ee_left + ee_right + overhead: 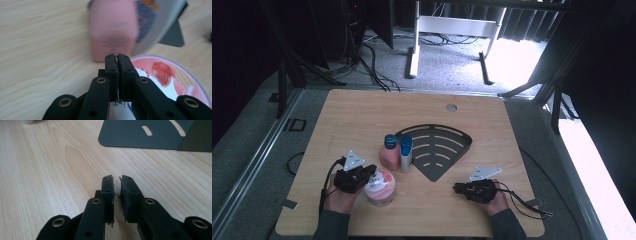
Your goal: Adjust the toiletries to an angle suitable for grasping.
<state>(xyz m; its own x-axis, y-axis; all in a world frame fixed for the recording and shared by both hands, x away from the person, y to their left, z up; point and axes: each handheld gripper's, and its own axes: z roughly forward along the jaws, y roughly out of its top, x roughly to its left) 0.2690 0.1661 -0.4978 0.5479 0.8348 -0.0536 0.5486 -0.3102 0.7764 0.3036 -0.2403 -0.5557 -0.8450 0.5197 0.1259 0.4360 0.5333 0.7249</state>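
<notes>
The left gripper sat with its jaws pressed together on nothing, just left of the pink tub and over its rim. A pink bottle stood just behind the tub, blurred, perhaps touching a white bottle. The right gripper, well right of the tub, held its jaws slightly apart, empty.

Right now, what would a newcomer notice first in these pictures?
Probably the pink round tub with a strawberry lid, at the near left of the wooden table, with the left gripper over its left edge, jaws shut and empty. Behind it stand a pink bottle and a blue-capped white tube, beside a black fan-shaped rack.
</notes>
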